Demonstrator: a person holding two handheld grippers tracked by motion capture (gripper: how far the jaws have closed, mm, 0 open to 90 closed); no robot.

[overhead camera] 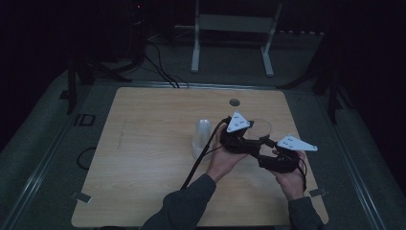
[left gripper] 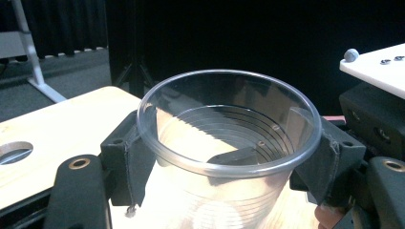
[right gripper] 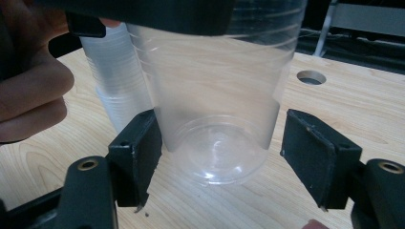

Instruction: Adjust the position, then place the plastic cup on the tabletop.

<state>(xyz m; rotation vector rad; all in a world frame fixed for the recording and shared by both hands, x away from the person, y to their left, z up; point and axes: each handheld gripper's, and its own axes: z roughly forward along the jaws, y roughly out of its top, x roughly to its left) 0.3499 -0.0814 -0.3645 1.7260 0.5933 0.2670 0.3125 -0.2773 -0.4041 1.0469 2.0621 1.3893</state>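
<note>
Two grippers meet over one clear plastic cup [left gripper: 229, 143]. The left gripper [left gripper: 229, 157] clamps the cup just below its rim. The right gripper [right gripper: 224, 157] stands wide around the cup's base, one pad [right gripper: 138, 152] touching. Beside them waits a stack of cups [overhead camera: 201, 136]. Squeeze gently; thin walls probably buckle.

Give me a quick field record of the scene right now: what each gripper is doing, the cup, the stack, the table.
left gripper: shut on cup, fingers pressing both sides just under the rim
right gripper: open, fingers astride the cup's base, right one clear of the wall
cup: clear plastic, upright, empty, held above the table
stack: nested clear cups, standing left of the held cup
table: light wood, round hole near far edge
</note>
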